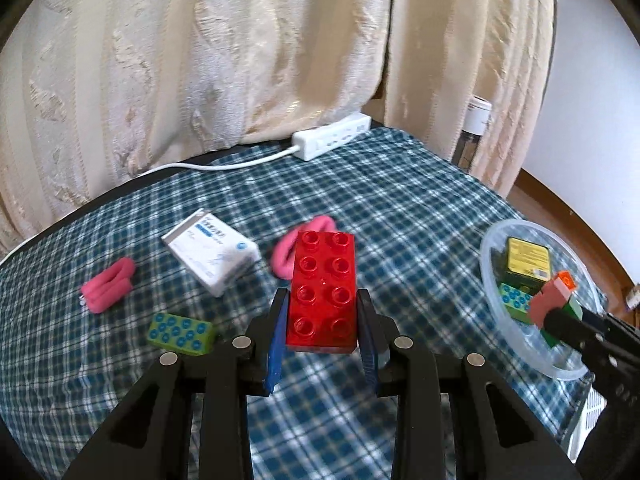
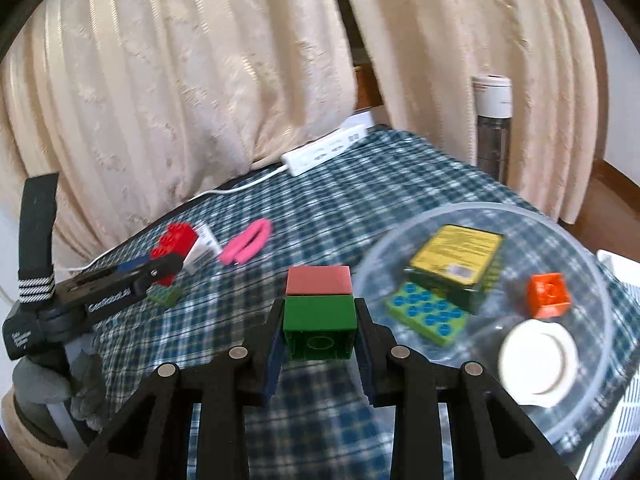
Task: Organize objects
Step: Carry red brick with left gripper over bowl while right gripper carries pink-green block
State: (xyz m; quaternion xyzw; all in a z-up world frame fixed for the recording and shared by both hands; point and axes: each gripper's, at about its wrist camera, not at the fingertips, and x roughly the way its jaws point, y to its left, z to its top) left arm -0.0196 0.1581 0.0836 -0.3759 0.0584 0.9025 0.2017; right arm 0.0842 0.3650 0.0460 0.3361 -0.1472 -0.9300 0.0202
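My left gripper [image 1: 322, 320]: pinching the red brick [image 1: 323, 288], studs up, above the checked cloth [image 1: 400, 208].
My right gripper [image 2: 319, 330]: clamped on the green block [image 2: 319, 332], a pink block [image 2: 319, 280] on top.
Clear bowl [image 2: 600, 280]: to my right, holding a yellow-lidded box [image 2: 456, 256], green studded plate [image 2: 428, 314], orange brick [image 2: 548, 294], white disc [image 2: 538, 364].
Cloth: white carton [image 1: 212, 252], pink rolls [image 1: 107, 286].

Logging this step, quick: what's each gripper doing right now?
Left gripper: shut on the long red plastic studded brick.
Right gripper: shut on the green-and-pink stacked plastic blocks.
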